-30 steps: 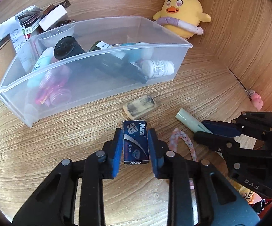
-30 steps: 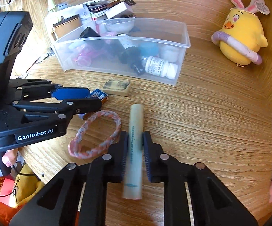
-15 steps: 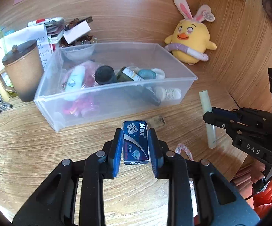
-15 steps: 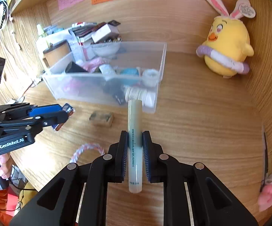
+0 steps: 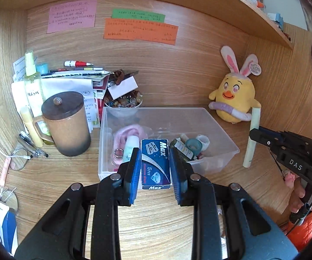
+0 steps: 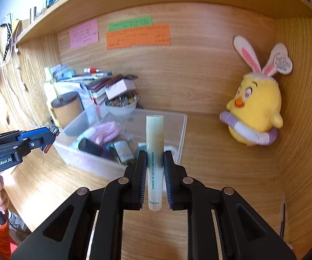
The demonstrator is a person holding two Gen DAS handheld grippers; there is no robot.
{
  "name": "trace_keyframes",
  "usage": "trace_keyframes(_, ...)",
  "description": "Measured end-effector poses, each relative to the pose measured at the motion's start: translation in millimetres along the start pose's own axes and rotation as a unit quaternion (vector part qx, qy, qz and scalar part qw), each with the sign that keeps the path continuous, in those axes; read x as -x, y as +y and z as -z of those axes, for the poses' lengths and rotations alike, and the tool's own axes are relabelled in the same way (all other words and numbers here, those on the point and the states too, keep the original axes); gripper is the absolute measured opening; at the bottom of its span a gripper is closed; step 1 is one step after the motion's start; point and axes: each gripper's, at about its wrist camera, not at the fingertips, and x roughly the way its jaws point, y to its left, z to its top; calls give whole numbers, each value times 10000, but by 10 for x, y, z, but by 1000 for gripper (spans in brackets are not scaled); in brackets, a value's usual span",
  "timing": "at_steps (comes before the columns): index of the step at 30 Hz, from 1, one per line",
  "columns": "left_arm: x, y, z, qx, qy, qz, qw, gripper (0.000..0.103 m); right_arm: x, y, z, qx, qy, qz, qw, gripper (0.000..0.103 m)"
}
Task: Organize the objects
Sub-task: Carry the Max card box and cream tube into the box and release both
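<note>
Two loads hung before the clear plastic bin (image 5: 218, 130): our left gripper (image 5: 155, 169) clamped a blue razor-blade box (image 5: 155, 163), our right gripper (image 6: 155, 173) a pale green tube (image 6: 155, 143) pointing binward.

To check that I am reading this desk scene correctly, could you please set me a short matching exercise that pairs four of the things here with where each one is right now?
Things:
1. blue Max box
2. pale green tube
3. yellow chick plush
4. brown lidded mug

Places:
A. on the desk, left of the clear bin
B. clamped in the right gripper
C. against the back wall, right of the clear bin
D. clamped in the left gripper

Pairs: 1-D, 2-B, 3-C, 4-A
</note>
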Motion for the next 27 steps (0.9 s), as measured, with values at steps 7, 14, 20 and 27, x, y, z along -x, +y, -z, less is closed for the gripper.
trace_keyframes(7, -174, 139, -173, 169, -17, -79, 9998, 26, -187, -7, -232, 31, -101, -16, 9999, 14)
trace_keyframes(14, -413, 177, -203, 262, 136, -94, 9995, 26, -557, 49, -275, 166, 164, 35, 9997, 14)
trace_keyframes(20, -655, 271, -185, 388, 401, -82, 9984, 26, -866, 57, -204, 251, 524, -16, 9983, 14)
trace_keyframes(27, -843, 359, -123, 537, 695, -37, 9961, 26, -1034, 99, -128, 425, 768, -14, 9961, 14)
